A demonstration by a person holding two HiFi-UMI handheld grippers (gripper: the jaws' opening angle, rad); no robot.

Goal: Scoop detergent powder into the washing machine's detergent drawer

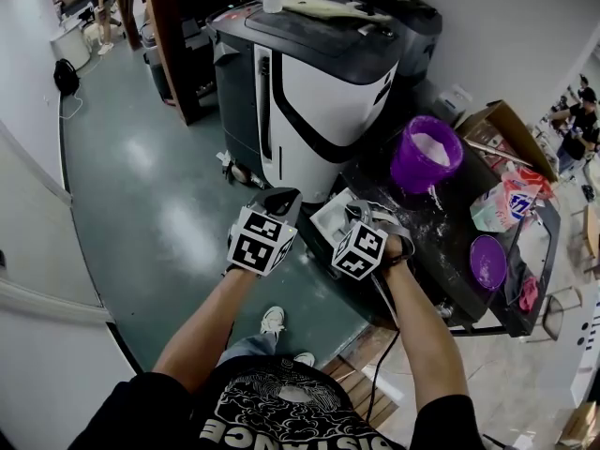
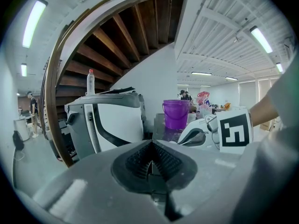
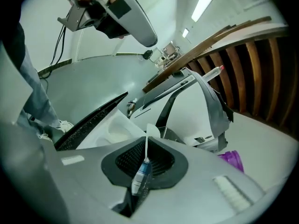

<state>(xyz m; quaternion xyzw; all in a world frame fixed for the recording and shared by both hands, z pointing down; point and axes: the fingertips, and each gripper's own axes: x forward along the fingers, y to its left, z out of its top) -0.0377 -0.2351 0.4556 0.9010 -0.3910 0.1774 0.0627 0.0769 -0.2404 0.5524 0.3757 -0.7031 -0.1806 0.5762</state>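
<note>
The person wears a black T-shirt (image 1: pixel 281 411) with short sleeves and a pale printed design with pale lettering across the chest, faded blue jeans (image 1: pixel 246 348) and white shoes (image 1: pixel 272 320). The left gripper (image 1: pixel 279 197) and the right gripper (image 1: pixel 364 216) each have a smooth grey moulded body. Each carries a white marker cube (image 1: pixel 262 241) printed with black square patterns. Black ribbed pads (image 2: pixel 138 160) sit in a dark, rounded recess at the front of each body. A thin black cable (image 1: pixel 379 345) hangs from the right gripper.
</note>
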